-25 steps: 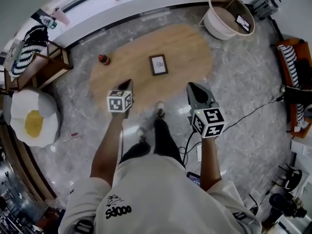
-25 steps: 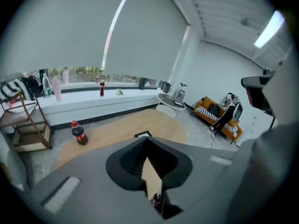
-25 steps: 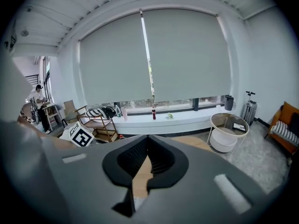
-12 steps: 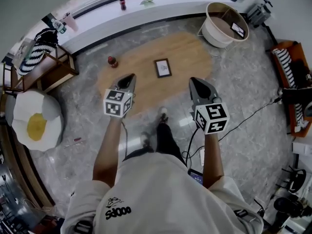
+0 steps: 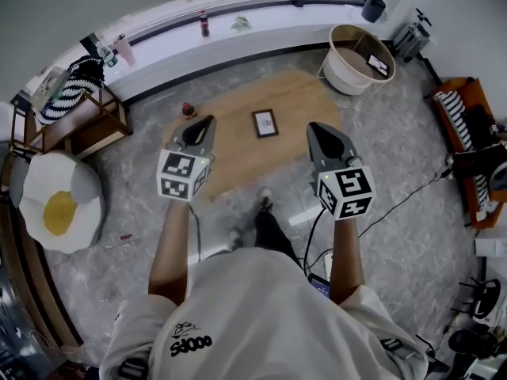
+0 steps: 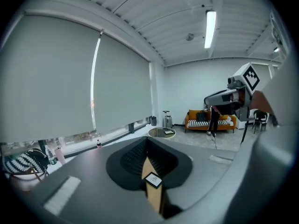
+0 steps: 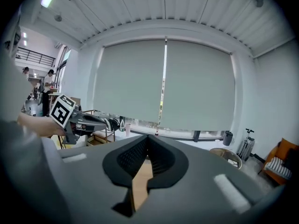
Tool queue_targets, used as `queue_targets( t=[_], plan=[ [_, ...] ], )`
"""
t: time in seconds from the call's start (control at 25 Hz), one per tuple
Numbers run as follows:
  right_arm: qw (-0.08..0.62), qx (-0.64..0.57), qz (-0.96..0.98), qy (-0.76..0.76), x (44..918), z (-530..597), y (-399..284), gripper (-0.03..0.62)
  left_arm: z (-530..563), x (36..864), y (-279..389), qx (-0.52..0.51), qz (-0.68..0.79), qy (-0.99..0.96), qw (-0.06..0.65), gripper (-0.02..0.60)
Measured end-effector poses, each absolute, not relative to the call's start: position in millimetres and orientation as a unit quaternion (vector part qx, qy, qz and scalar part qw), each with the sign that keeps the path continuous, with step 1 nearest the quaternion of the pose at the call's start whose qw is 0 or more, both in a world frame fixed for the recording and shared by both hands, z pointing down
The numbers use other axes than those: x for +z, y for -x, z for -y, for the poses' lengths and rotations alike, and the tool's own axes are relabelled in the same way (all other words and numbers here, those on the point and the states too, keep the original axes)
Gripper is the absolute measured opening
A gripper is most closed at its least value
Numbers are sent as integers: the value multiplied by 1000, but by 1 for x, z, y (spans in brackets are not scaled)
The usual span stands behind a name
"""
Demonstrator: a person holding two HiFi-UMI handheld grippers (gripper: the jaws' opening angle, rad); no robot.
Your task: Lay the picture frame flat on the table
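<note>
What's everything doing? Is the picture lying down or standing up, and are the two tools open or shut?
picture frame: lying flat, face up, on the wooden table, nothing touching it.
left tool: shut, empty, held in the air.
right tool: shut, empty, held in the air.
small bottle: standing upright near the table's left end.

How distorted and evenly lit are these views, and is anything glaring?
Head view: heavy fisheye bends the window ledge into an arc; the light is soft and even, and the picture frame on the wooden table is sharp. Left gripper view: the ceiling strip light is blown out. Right gripper view: a bright seam glares between the blinds; corners vignette black.
</note>
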State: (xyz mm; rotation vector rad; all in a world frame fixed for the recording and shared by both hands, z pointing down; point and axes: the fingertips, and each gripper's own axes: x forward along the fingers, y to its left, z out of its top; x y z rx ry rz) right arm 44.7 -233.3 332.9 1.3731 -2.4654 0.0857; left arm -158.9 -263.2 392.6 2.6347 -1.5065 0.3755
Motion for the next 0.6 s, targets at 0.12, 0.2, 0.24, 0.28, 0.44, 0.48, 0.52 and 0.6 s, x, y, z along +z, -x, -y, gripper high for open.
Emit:
queue_targets(
  t=[0.12, 0.2, 0.24, 0.28, 0.44, 0.48, 0.52, 0.6],
  plan=[
    [153, 10, 865, -477, 314, 223, -38, 2, 250, 361, 164, 107, 500, -859, 16, 9],
    [150, -2, 867, -476, 301, 217, -35, 2, 242, 342, 164, 100, 501, -860, -1, 9],
    [148, -7, 867, -475, 295, 214, -33, 2, 238, 332, 163, 97, 500, -860, -9, 9],
    [146, -12, 868, -475, 288, 211, -31, 2, 235, 323, 163, 96, 500, -861, -18, 9],
    [135, -36, 872, -470, 263, 198, -25, 2, 219, 289, 157, 87, 495, -863, -52, 9],
    [133, -41, 873, -468, 258, 195, -22, 2, 215, 282, 157, 82, 494, -863, -57, 9],
    [131, -45, 873, -468, 253, 192, -21, 2, 211, 275, 157, 77, 494, -864, -63, 9],
    [129, -54, 873, -468, 245, 187, -19, 2, 203, 259, 155, 68, 495, -863, -77, 9]
  ],
)
